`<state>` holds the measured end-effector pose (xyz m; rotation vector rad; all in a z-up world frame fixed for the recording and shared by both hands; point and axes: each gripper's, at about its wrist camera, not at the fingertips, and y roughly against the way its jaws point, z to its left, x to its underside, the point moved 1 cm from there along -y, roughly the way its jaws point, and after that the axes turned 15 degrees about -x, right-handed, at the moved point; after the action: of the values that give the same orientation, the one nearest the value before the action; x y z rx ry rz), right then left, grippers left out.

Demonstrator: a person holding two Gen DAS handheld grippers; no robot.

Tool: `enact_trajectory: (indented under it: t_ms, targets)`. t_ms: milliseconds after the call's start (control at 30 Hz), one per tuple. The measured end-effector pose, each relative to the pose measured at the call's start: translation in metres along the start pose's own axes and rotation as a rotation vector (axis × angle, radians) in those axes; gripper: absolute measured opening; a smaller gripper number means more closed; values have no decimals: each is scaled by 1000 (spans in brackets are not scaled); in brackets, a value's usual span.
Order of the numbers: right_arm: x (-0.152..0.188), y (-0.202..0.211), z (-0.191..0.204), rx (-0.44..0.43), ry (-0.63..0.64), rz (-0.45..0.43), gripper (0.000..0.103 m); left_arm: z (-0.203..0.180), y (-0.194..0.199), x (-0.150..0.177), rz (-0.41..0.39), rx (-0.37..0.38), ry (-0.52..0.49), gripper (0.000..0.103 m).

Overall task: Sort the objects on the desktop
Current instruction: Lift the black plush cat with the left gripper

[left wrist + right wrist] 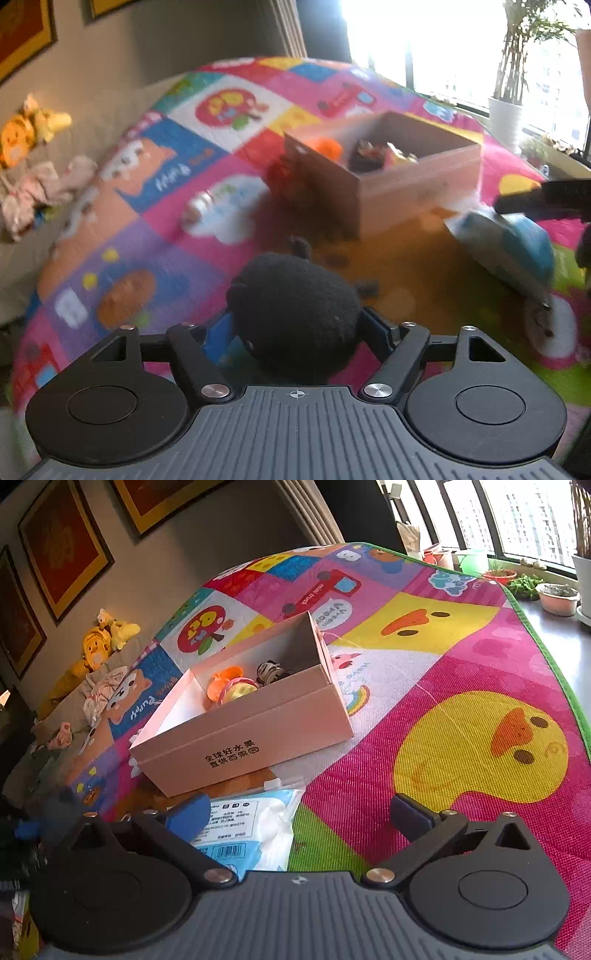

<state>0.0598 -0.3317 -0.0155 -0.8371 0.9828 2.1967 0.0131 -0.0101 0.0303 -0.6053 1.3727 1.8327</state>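
Your left gripper (295,325) has a black fuzzy toy (295,306) pinched between its fingers — jaws closed around it, above the colourful mat (461,657), short of the pink box (243,734). Your right gripper (299,819) hangs wide open — its left finger over the wipes pack (255,827) lying beside the box.

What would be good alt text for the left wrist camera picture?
A black fuzzy toy sits gripped between the fingers of the left gripper, above a colourful play mat. Ahead, blurred, a pink cardboard box holds small toys, and a blue-and-white packet lies to its right.
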Motion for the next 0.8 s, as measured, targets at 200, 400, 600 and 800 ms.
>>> enact_trajectory:
  t_ms: [200, 400, 600, 800]
  targets:
    - [9, 13, 22, 30, 124, -7, 103, -17, 22, 4, -72, 82, 107, 98]
    - [15, 23, 29, 58, 154, -17, 103, -43, 28, -17, -140, 185, 110, 100]
    - [14, 35, 15, 150, 89, -84, 103, -79, 26, -40, -146, 289, 62, 101]
    - [9, 34, -14, 178, -72, -81, 103, -89, 28, -47, -136, 269, 52, 101]
